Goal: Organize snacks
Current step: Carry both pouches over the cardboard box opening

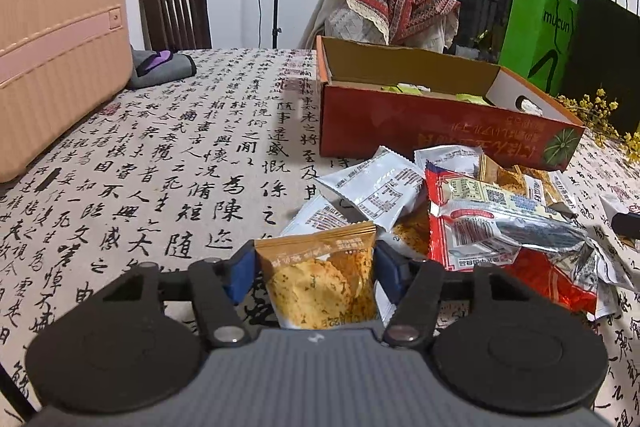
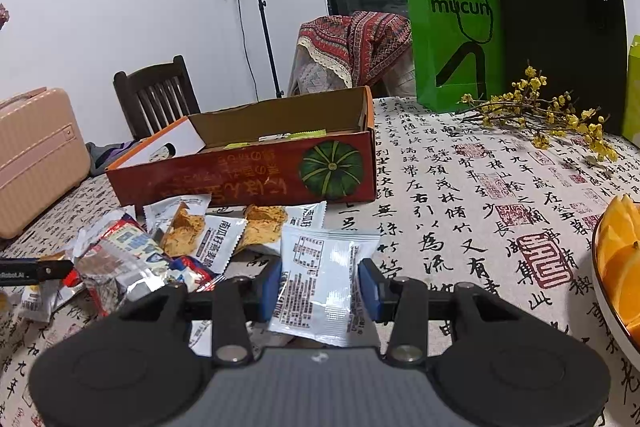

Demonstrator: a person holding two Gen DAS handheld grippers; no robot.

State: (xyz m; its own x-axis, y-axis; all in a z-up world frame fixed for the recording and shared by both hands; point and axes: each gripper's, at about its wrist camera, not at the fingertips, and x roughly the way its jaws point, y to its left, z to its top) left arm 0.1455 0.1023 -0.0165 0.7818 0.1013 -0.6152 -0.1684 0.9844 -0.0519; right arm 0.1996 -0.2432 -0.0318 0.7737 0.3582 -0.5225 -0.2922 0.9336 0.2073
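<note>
Lettering "mucun" marks the green paper bag. Left gripper clamps an orange cracker packet; right gripper clamps a white foil sachet. Only the right view shows orange slices.

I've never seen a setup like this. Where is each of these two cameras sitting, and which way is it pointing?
Left wrist view: sits on the left gripper, looking forward along its fingers, which clamp an orange snack packet; beyond lie the snack pile and red box.
Right wrist view: sits on the right gripper, whose fingers clamp a white snack packet; a plate of orange slices is at right.
Shared: red box, snack pile, green bag, calligraphy tablecloth.
</note>
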